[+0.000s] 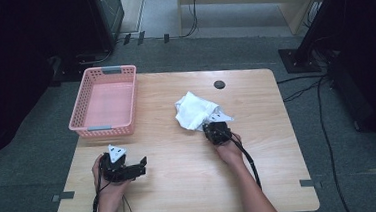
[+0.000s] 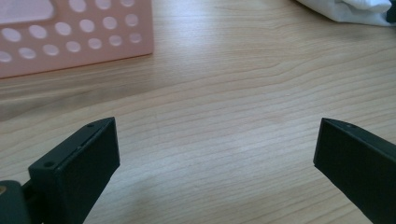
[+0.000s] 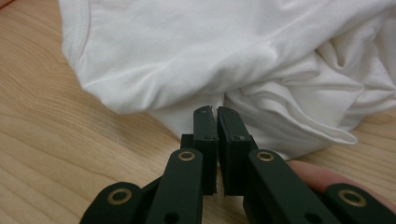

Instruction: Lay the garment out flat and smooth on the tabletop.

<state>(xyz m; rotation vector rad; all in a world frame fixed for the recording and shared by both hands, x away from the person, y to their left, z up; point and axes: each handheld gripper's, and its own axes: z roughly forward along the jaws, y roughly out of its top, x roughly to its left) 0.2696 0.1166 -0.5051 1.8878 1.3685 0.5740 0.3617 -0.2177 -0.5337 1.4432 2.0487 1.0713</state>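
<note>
White cloth crumpled, right tongs pinching edge

White cloth, crumpled heap, mid-table right of centre, near edge pinched

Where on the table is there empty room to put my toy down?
Bare wood lies between the pink basket and the white cloth, and along the table right of the cloth. It is crowded where the right gripper meets the cloth.

Parted jaws over table
</note>
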